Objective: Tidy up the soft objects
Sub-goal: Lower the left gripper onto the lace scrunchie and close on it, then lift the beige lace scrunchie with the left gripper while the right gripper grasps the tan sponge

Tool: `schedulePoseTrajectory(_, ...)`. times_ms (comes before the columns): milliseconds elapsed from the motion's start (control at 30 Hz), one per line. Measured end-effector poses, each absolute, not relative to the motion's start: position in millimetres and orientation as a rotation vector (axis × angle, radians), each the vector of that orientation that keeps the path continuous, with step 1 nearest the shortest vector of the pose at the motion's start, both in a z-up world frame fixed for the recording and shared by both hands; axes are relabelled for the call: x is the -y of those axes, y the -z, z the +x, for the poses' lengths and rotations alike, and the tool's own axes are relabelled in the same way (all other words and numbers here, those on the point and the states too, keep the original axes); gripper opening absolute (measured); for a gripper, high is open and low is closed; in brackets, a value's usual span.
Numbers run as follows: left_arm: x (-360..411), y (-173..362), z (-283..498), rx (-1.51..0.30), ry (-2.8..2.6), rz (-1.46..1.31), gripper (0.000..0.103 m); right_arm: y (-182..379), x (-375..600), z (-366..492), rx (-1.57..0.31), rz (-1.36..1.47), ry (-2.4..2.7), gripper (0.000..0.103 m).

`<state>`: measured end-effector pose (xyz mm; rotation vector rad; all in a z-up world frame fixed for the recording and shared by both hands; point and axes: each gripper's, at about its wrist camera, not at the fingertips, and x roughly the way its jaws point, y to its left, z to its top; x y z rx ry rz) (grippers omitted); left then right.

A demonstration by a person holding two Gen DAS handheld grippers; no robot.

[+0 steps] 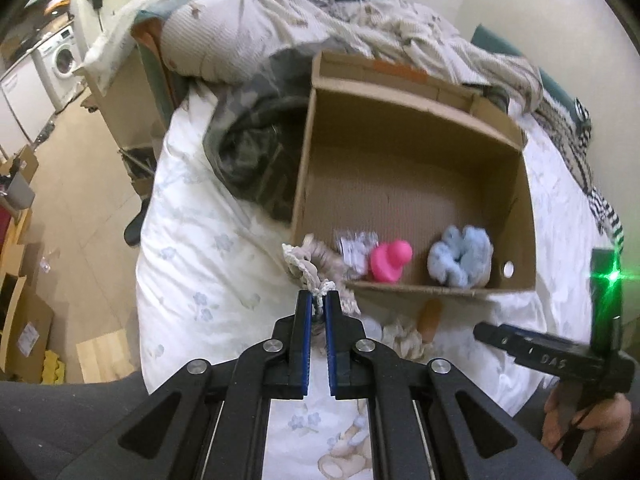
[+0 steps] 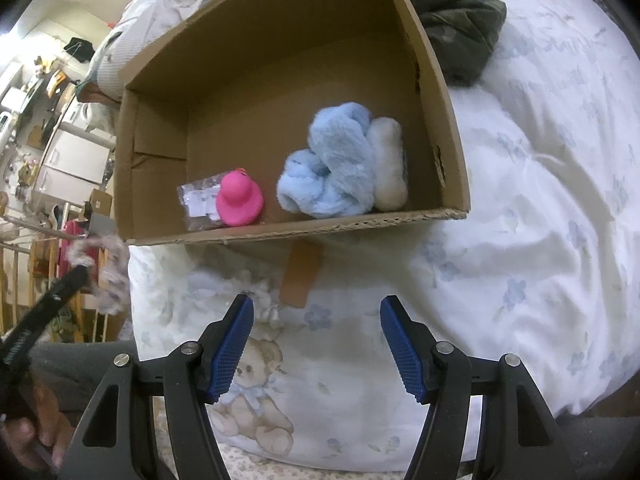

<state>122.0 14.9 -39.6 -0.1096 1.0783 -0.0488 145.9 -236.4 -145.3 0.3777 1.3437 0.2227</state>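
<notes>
An open cardboard box point(image 1: 520, 216) point(image 2: 452, 120) sits on the bed. Inside it lie a pink rubber duck point(image 1: 390, 259) point(image 2: 239, 199), a fluffy light-blue scrunchie point(image 1: 460, 258) point(image 2: 332, 168), a white fuzzy roll point(image 2: 387, 164) and a clear plastic packet point(image 1: 354, 248) point(image 2: 198, 200). My left gripper point(image 1: 319, 300) is shut on a cream knitted scrunchie point(image 1: 316, 268) point(image 2: 104, 268), held just outside the box's near-left corner. My right gripper point(image 2: 316, 312) is open and empty, above the duvet in front of the box. Another pale scrunchie point(image 1: 404, 338) point(image 2: 264, 304) lies on the duvet below the box front.
The white floral duvet point(image 2: 540, 240) covers the bed. A dark camouflage garment point(image 1: 256, 152) point(image 2: 460, 20) lies beside the box's left side. Pillows and rumpled bedding point(image 1: 280, 20) pile behind it. The floor with boxes point(image 1: 24, 320) is to the left.
</notes>
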Motion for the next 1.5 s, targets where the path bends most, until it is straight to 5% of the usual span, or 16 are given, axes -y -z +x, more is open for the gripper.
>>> schedulePoseTrajectory(733, -8.7, 87.4, 131.7, -1.266, 0.046, -0.129, 0.006, 175.5, 215.6, 171.2, -1.412, 0.400, -0.236, 0.069)
schedulePoseTrajectory(800, -6.5, 91.8, 131.7, -1.278, 0.047, -0.117, 0.006, 177.0, 207.2, 172.8, -1.405, 0.376, -0.237, 0.057)
schedulePoseTrajectory(933, -1.9, 98.9, 130.6, -1.294, 0.052, -0.093, 0.006, 189.5, 191.1, 175.8, -1.436, 0.357, -0.246, 0.050)
schedulePoseTrajectory(1133, -1.1, 101.2, 131.0, -1.290, 0.038, -0.083, 0.006, 192.8, 181.6, 171.4, -1.439, 0.281, -0.236, 0.011)
schedulePoseTrajectory(1500, -1.9, 81.6, 119.9, -1.230, 0.049, -0.102, 0.006, 150.4, 196.7, 131.1, -1.344, 0.288, -0.239, 0.007)
